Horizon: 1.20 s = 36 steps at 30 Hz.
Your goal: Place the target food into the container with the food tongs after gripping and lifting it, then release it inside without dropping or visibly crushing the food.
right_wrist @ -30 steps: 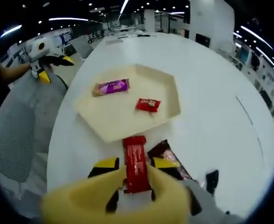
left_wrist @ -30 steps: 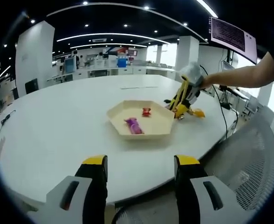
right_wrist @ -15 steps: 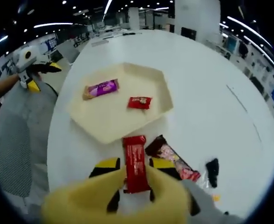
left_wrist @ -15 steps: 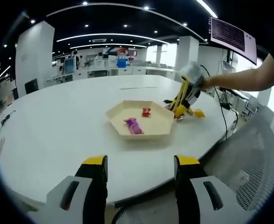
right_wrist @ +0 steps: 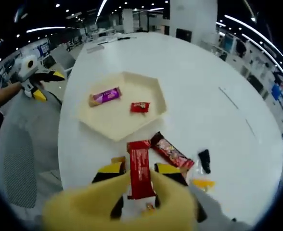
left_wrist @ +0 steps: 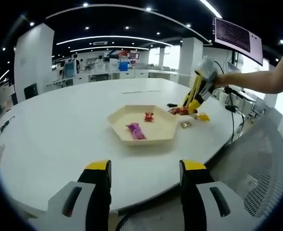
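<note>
In the right gripper view, the right claw (right_wrist: 135, 174) rises from the bottom centre with its yellow-tipped jaws pressed against the two long edges of a red snack bar (right_wrist: 138, 167), which stands lengthwise between them, lifted above the white tabletop (right_wrist: 204, 86). Just right of the bar, a dark-wrapped bar (right_wrist: 172, 151) lies on the tabletop, with a small black piece (right_wrist: 204, 160) and a small yellow piece (right_wrist: 202, 183) beside it further right. Above the held bar, in the middle of the frame, sits the cream hexagonal tray (right_wrist: 110, 127); inside it lie a purple bar (right_wrist: 105, 96) at the left and a small red candy (right_wrist: 139, 107) near the centre. The left claw (right_wrist: 50, 77) appears at the far left of the frame, beyond the tabletop's edge.

In the left gripper view, the left claw (left_wrist: 145, 173) stands at the bottom with its jaws wide apart and nothing between them. The tray (left_wrist: 168, 135) lies in the middle of the frame, and the right claw (left_wrist: 192, 107) hangs just right of it.
</note>
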Tool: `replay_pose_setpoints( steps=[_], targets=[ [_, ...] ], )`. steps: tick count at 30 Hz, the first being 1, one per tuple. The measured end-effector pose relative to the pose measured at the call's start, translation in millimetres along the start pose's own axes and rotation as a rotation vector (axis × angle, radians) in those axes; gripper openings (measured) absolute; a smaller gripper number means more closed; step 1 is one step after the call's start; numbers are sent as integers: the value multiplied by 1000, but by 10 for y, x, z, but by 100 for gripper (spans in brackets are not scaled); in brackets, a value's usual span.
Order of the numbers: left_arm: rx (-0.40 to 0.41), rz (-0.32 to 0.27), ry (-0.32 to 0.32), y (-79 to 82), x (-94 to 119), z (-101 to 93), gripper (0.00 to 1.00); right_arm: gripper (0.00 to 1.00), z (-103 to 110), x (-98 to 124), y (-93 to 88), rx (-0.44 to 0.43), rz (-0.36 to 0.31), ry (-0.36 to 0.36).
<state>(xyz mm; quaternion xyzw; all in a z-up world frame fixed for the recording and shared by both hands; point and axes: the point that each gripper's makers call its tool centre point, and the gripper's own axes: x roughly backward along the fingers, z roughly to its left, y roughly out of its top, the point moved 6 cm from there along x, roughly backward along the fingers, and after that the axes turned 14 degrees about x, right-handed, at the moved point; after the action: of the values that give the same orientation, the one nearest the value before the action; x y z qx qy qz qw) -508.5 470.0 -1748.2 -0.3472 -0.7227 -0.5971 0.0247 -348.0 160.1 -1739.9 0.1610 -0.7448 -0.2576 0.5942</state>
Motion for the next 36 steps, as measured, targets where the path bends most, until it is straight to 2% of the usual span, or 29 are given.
replay_pose_setpoints(
  steps=[5, 11, 29, 36],
  targets=[
    [-5, -10, -7, 13, -2, -2, 55, 24, -23, 201, 137, 18, 2, -32],
    [-9, -20, -9, 17, 3, -3, 55, 24, -34, 293, 263, 28, 0, -52],
    [-5, -41, -4, 30, 14, 6, 56, 24, -10, 89, 580, 76, 29, -17],
    [-4, -38, -5, 25, 15, 2, 56, 24, 15, -62, 801, 99, 6, 11]
  ],
)
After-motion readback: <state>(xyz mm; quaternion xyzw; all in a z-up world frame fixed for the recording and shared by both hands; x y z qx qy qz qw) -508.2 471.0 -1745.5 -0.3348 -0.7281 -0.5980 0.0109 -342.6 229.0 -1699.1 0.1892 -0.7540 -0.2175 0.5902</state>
